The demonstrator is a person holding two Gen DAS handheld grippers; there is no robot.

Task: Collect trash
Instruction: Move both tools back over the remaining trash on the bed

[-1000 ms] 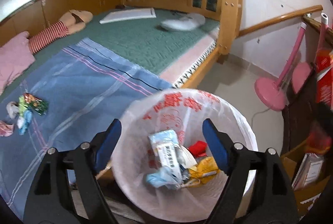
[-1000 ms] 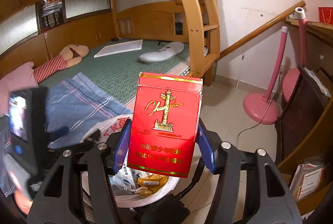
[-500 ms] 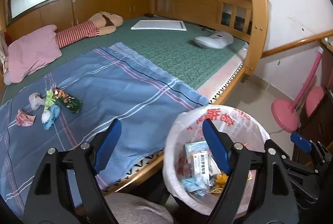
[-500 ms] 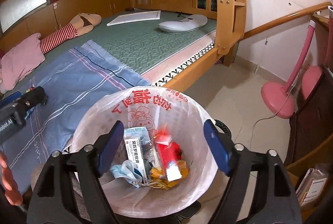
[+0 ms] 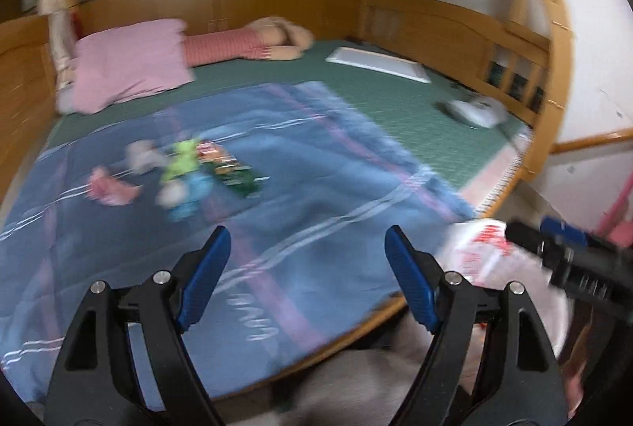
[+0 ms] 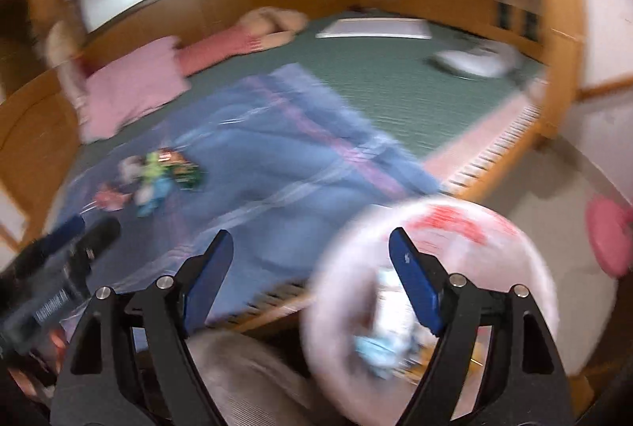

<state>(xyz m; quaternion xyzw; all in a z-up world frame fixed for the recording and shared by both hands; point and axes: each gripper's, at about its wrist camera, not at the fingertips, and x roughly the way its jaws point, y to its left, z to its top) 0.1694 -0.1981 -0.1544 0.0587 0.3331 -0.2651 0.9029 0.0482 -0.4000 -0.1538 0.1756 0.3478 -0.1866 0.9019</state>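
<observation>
Both frames are smeared with motion blur, yet the main things read clearly: the left gripper stands with its blue pads wide apart and nothing between them, aimed over the blue striped blanket on the bed. The right gripper is likewise spread, its jaws having just been opening, and nothing sits between them; its right finger hangs over the bin, a round pail lined with a white bag printed in red, standing on the floor against the bed's near edge. Blurred scraps already lie at the bin's bottom (a light blue one can be made out). The remaining trash is a small cluster of wrappers, pink, white, green, light blue and dark green, lying on the blanket toward the bed's left side, well apart from the bin. A pink pillow and a striped plush toy lie toward the far edge of the bed
</observation>
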